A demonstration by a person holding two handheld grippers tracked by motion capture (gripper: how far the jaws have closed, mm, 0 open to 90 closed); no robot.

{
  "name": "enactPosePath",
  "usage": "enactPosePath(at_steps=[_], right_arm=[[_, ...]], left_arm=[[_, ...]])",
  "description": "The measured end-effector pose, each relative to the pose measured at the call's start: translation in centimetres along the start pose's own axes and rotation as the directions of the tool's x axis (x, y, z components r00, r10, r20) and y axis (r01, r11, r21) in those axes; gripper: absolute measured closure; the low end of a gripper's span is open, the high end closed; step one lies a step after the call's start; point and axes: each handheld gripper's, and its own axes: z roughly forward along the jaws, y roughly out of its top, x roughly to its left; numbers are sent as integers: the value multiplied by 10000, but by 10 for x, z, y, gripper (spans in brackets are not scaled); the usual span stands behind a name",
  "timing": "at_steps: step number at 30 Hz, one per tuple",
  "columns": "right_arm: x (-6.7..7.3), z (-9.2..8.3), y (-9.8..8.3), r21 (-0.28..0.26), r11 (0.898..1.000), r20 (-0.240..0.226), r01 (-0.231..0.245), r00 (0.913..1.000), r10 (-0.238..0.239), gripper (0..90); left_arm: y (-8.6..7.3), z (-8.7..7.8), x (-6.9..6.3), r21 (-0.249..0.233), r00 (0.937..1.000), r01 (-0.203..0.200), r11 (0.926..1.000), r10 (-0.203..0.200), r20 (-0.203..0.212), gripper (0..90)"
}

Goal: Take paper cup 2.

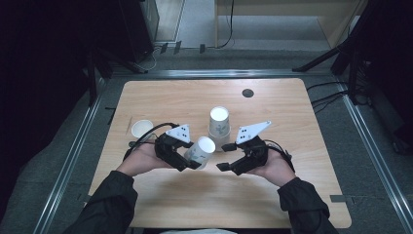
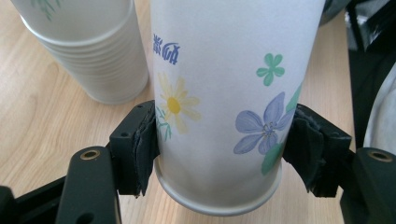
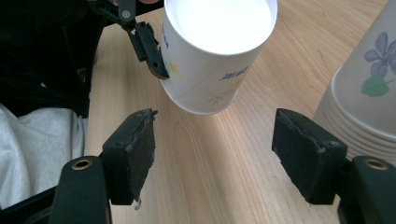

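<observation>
I have the left gripper (image 1: 191,163) clamped on a flowered paper cup (image 1: 200,152); in the left gripper view its two pads press the cup's (image 2: 224,102) lower wall from either side, just above the base rim, and the cup fills the gap between them. From above, that cup sits tilted in the jaws, its open mouth turned up and toward the right gripper (image 1: 225,157).

My right gripper's jaws stand apart with nothing between them but bare wooden table (image 3: 210,177). In the right gripper view the held cup (image 3: 212,56) lies ahead of the jaws, slightly toward the left pad, clear of both pads, with the left gripper's jaw on its side.

A stack of paper cups (image 1: 218,123) stands upright just beyond both grippers, close beside the right gripper's right-hand jaw (image 3: 364,93). A single white cup (image 1: 141,128) rests beyond the left gripper, on its outer side.
</observation>
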Motion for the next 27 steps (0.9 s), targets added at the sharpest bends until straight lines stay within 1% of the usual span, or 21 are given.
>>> enactPosePath(at_steps=[1,3,5,8,13,17,19,21,23,27], right_arm=[[0,1,-1,12,10000,-34,-16,10000,16,301],[-1,3,-2,67,10000,40,10,10000,-10,301],[-1,4,-3,83,9999,6,-69,10000,69,300],[-1,5,-4,121,9999,8,-70,10000,69,300],[-1,8,-5,83,10000,15,-47,10000,47,300],[-1,12,-7,183,9998,-50,-90,9999,91,300],[-1,14,-7,247,9996,-181,-135,9997,139,300],[-1,17,-7,326,9994,-261,-125,9996,134,300],[0,21,-7,370,9993,-280,-15,9996,26,300],[1,27,-6,522,9986,-416,7,9991,15,299]], left_arm=[[0,2,0,163,10000,-21,9999,21,21,313],[1,5,-1,460,9999,-141,9988,143,-31,313],[1,9,-2,719,9997,-238,9971,244,-64,313],[1,14,-4,1188,9989,-419,9920,438,-135,313],[3,23,-8,1590,9976,-681,9849,687,17,312],[5,31,-11,1809,9955,-940,9790,941,79,310],[7,34,-13,1884,9943,-1066,9763,1053,167,309],[8,37,-15,1885,9935,-1137,9755,1110,245,308],[9,39,-17,1942,9921,-1250,9730,1211,317,307],[10,41,-18,1918,9917,-1282,9730,1239,345,305]])
